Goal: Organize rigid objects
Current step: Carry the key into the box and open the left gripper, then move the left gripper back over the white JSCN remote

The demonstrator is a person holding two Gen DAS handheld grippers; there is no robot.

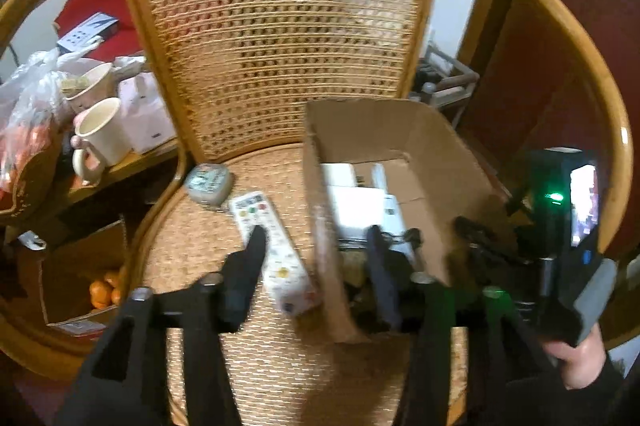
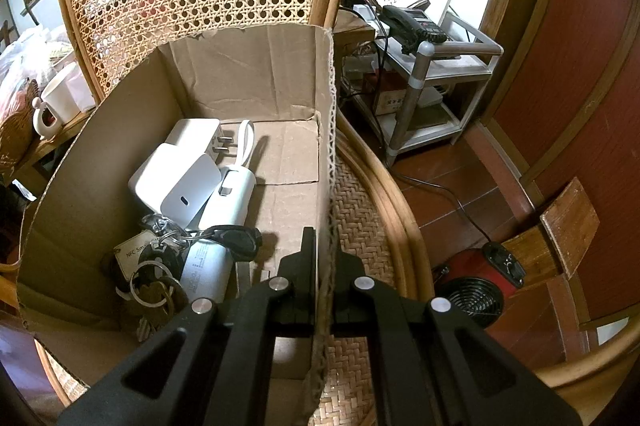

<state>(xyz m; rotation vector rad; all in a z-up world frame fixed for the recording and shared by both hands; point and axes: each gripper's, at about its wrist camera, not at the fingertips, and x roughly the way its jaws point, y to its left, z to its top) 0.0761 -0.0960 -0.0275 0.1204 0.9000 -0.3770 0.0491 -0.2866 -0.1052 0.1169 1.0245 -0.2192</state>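
My left tool open, straddling the corrugated cardboard box wall, slim white remote beside its left finger on woven rattan seat, my right tool clamped on the box's right wall, smooth white chargers inside.

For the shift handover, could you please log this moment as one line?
left gripper: open over remote | right gripper: shut on box wall | in box: chargers, keys

Matte black linkage tool with silver rivets; dark sleeve.
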